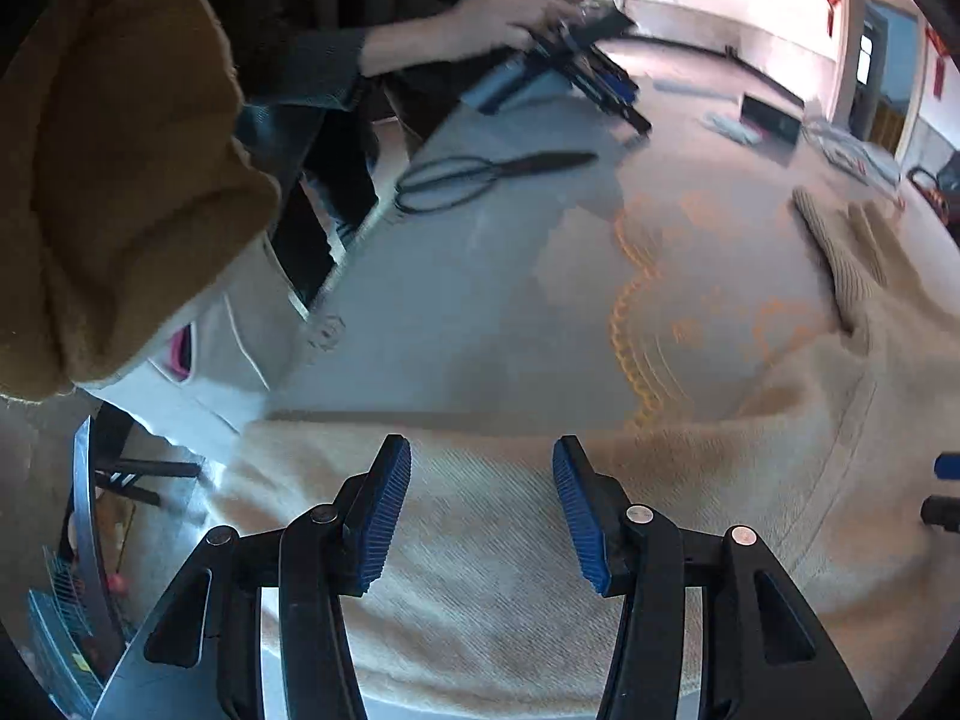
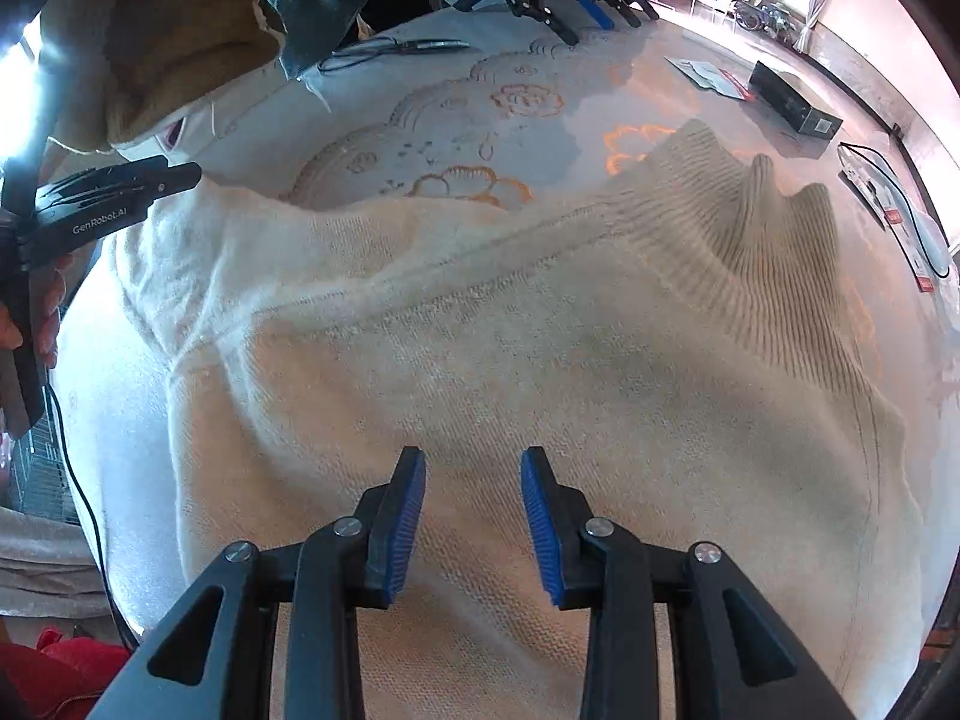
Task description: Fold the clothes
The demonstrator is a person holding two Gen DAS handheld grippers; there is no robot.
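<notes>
Lying spread beneath both grippers, the cream sweater (image 2: pixel 480 330) sits under parted, empty jaws of left gripper (image 1: pixel 482 516) and right gripper (image 2: pixel 473 525).

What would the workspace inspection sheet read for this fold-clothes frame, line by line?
Surface: table under a pale cloth printed with orange flowers.
Job's things: cream knit sweater lying spread out, its ribbed collar rumpled into ridges.
Clutter: black scissors at the far edge; dark box and papers towards the far right.
Grippers: left gripper and right gripper both open above the sweater, holding nothing.
Cables: black cable over the cards at the right edge; another hangs at the left edge.
Surroundings: another person's hand holds a similar gripper across the table; window and door behind.
</notes>
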